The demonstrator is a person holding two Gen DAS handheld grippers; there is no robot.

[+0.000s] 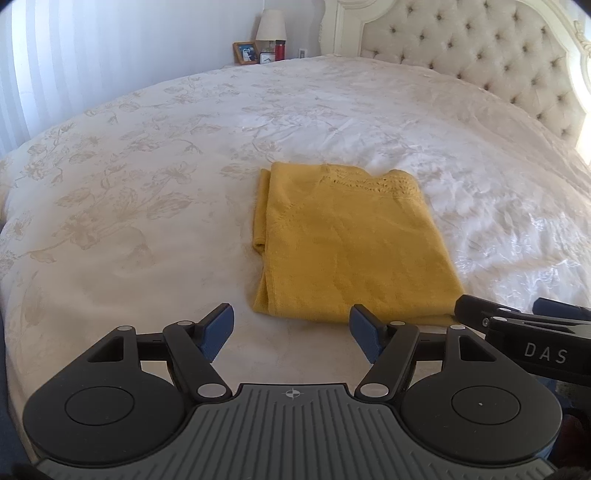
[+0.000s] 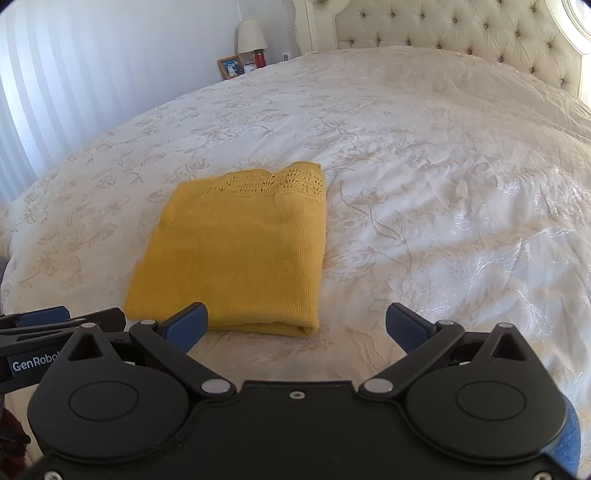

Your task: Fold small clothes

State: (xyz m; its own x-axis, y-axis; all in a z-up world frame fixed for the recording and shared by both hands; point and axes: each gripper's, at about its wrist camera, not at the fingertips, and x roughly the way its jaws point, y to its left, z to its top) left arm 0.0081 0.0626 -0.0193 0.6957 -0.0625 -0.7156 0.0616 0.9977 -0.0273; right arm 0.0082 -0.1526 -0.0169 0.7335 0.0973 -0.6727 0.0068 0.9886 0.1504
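Left wrist view
Left gripper (image 1: 291, 328): the jaws stand apart, nothing is between the blue pads (image 1: 218, 330); it hangs over the bedspread (image 1: 147, 229).
Yellow knitted garment (image 1: 347, 243): it lies folded in a rectangle on the bedspread, just beyond the fingertips and a little to the right.
Lace edge (image 1: 373, 182): at the far end of the garment, toward the tufted headboard (image 1: 480, 51).
Right gripper (image 1: 524, 325): seen from the side at the right edge, near the garment's near right corner.
Far corner: a lamp (image 1: 270, 25), a framed photo (image 1: 245, 52) and a red bottle (image 1: 280, 49).

Right wrist view
Right gripper (image 2: 297, 326): the jaws are wide apart and empty; the left pad (image 2: 186, 326) covers a bit of the garment's near edge in the picture, contact I cannot tell.
Yellow knitted garment (image 2: 240, 251): folded flat, ahead and to the left, the near fold (image 2: 280, 326) is thick and rounded.
Left gripper (image 2: 44, 319): at the left edge, beside the garment's near left corner.
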